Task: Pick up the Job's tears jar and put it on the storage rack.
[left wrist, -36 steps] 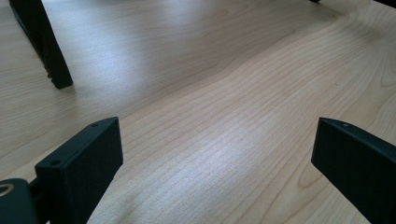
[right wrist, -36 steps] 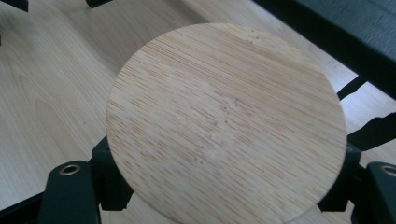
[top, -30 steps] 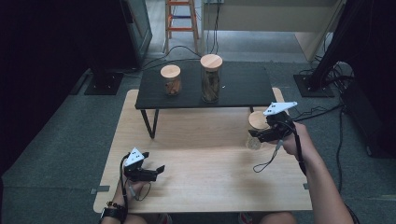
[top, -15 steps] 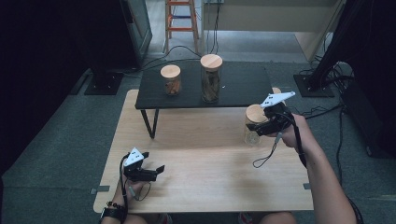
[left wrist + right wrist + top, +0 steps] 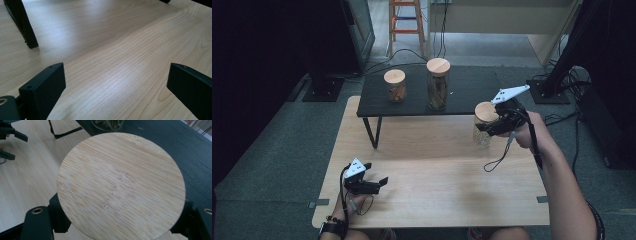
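Item: jar [image 5: 483, 131], glass, with a round bamboo lid [image 5: 121, 186] and pale contents that cannot be made out. It is held off the wooden table [image 5: 437, 200], just in front of the right end of the black shelf [image 5: 462, 95], whose top it nearly reaches.

Holder: right gripper [image 5: 492, 125], clenched on the jar just under the lid; in the right gripper view the two black jaws stand at either side of the lid's lower edge, the lid covering the contact itself.

Step in hand, as judged: carrying the jar up to the shelf. To do it well, the grip stays firm and level so the jar does not tip; the jar's base should clear the shelf's front edge before it goes in over the top; the jaws release only once the base sits flat.

On the shelf: tall jar [image 5: 438, 85] near the middle, with dark leafy contents; short jar [image 5: 394, 86] to its left, with reddish-brown contents. Both wear matching lids. The free patch to the right of the tall jar looks the safest landing, well apart from both.

In front of the shelf, at the table's near left: left gripper [image 5: 377, 184], jaws spread wide, nothing between them, low over bare wood. One shelf leg [image 5: 23, 27] stands ahead of it.
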The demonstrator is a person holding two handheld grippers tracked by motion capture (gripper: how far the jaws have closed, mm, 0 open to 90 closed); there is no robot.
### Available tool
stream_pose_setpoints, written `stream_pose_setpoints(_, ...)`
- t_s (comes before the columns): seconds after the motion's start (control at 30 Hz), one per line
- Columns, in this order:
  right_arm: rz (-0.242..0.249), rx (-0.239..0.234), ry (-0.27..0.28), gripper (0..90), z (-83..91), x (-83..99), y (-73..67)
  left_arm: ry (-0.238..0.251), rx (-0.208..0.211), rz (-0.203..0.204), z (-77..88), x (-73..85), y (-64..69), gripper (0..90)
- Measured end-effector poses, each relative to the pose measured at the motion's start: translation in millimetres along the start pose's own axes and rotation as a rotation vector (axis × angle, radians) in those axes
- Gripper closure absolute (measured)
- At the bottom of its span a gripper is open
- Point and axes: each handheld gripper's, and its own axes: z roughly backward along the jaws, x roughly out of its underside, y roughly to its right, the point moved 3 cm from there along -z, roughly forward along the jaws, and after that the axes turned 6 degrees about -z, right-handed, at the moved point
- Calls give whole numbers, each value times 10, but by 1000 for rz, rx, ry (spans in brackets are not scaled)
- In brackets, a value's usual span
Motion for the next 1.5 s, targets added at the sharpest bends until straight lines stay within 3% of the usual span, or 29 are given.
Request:
stream_pose_setpoints(0.9,38,6,9,250,121,-411,114,-4,1,-1,-4,-6,-3,22)
stream_pose_setpoints(1.5,48,-29,7,251,175,-558,214,-3,0,-1,-5,-5,-2,22)
